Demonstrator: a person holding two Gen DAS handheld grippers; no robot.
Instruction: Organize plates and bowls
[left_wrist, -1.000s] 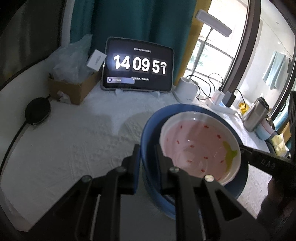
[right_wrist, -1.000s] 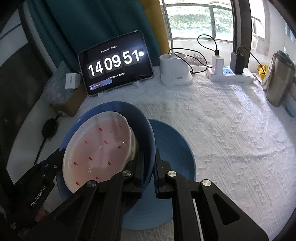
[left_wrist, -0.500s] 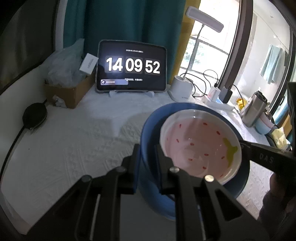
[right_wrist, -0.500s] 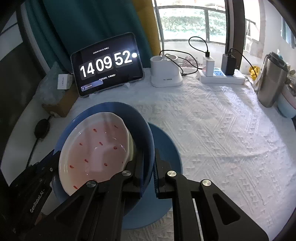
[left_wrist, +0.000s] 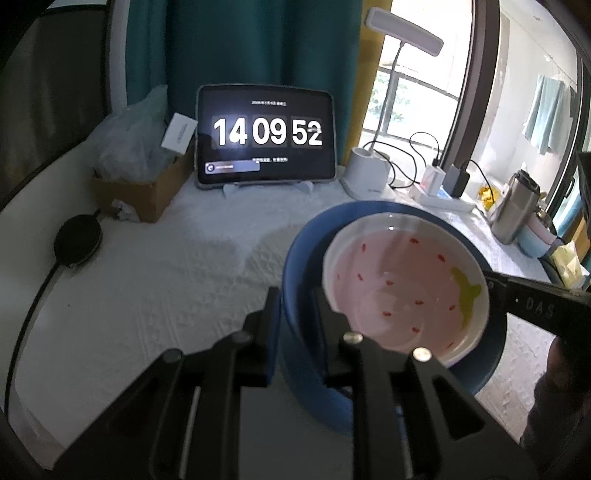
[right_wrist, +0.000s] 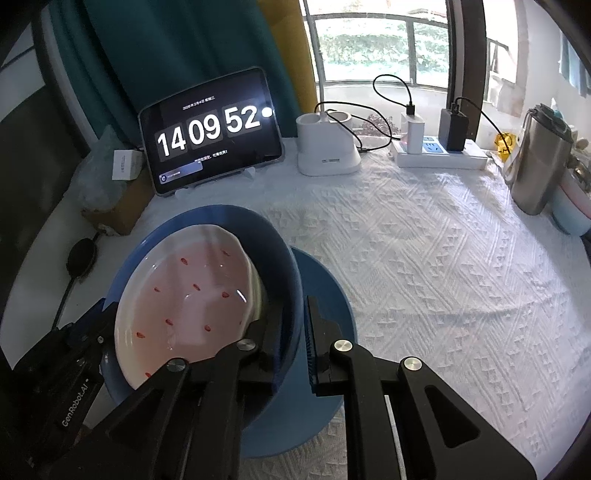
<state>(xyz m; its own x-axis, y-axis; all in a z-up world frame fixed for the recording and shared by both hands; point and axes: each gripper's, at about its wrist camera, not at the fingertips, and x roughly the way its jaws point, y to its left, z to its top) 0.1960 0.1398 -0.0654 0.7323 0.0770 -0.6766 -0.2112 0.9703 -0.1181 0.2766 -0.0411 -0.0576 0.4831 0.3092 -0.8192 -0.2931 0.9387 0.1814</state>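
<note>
While both grippers clamp the rim of the blue bowl (right_wrist: 284, 266) from opposite sides, it hangs tilted above the blue plate (right_wrist: 325, 295) on the white tablecloth (right_wrist: 443, 258). The left gripper (left_wrist: 295, 317) has one finger inside and one outside the wall, but its jaws are opening a little. The right gripper (right_wrist: 295, 332) grips the wall in the same way, firmly. Inside lies the pink bowl (right_wrist: 188, 299), loose and leaning. I think the danger is this: if the left grip loosens more before the bowl rests on the plate, the bowl may tip, and the pink one may slide out.
</note>
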